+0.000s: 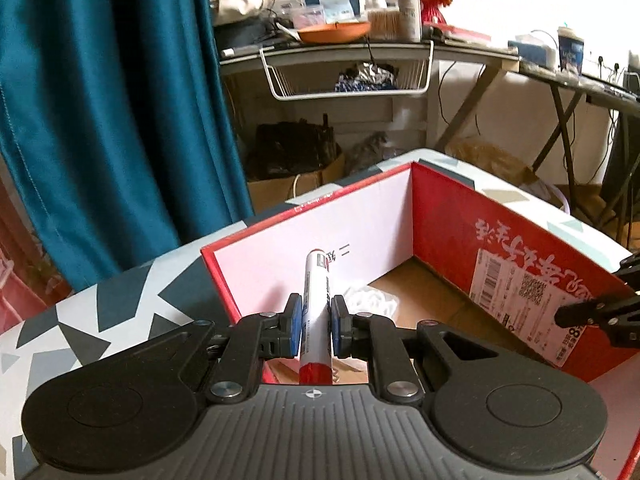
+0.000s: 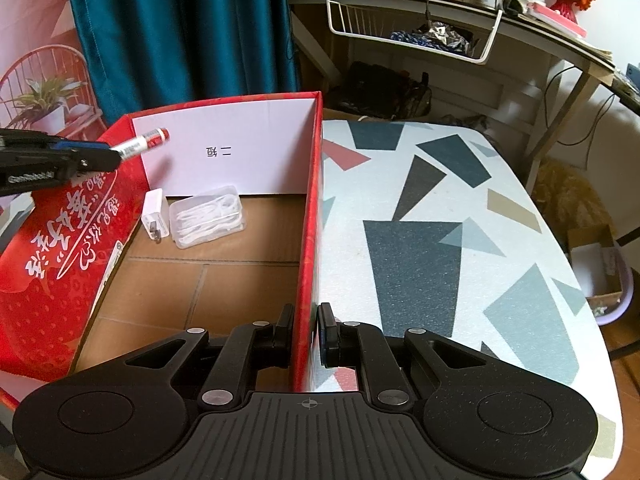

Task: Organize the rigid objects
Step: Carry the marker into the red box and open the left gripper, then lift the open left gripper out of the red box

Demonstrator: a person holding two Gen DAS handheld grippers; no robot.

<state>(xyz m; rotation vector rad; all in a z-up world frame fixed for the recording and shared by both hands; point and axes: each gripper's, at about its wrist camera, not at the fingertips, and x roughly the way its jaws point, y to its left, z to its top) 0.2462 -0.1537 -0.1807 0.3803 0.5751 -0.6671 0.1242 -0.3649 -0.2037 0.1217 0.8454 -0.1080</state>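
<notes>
We saw the left gripper (image 1: 316, 326) clenched on a red-and-white marker (image 1: 317, 312), held over the red box (image 2: 100, 216) (likely so it could drop in beside the charger (image 2: 154, 216) and clear case (image 2: 206, 216)). The right gripper (image 2: 306, 334) pinched the box's side wall, we judged to steady it.

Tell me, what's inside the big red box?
Inside the red box lie a white charger plug and a clear case of white cable. The near corner of its brown floor is hidden behind the right tongs.
</notes>
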